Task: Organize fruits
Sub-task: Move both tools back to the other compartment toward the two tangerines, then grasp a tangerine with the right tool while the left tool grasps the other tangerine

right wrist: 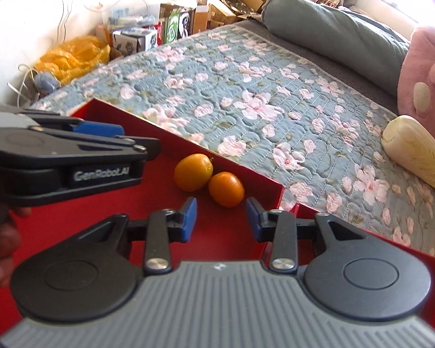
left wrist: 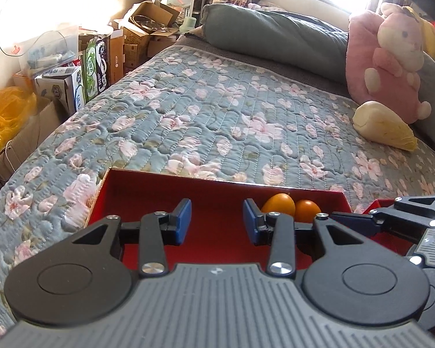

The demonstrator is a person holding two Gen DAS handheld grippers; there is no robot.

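Note:
A red box (left wrist: pixel 165 194) (right wrist: pixel 107 116) lies on the floral bedspread. Two orange fruits lie side by side in its far right corner: a yellower one (left wrist: pixel 278 204) (right wrist: pixel 192 172) and a deeper orange one (left wrist: pixel 307 210) (right wrist: pixel 226 189). My left gripper (left wrist: pixel 217 221) is open and empty over the box floor, left of the fruits; it also shows from the side in the right wrist view (right wrist: pixel 101 133). My right gripper (right wrist: pixel 221 217) is open and empty just in front of the deeper orange fruit; part of it shows in the left wrist view (left wrist: pixel 362 217).
A pale cabbage (left wrist: pixel 384 126) (right wrist: pixel 417 156) lies on the bedspread at the right, by a pink plush toy (left wrist: pixel 391 58). A grey-green bolster (left wrist: pixel 275 29) lies at the bed's far end. Cardboard boxes (left wrist: pixel 148 26) and a yellow bag (right wrist: pixel 72 55) crowd the floor at the left.

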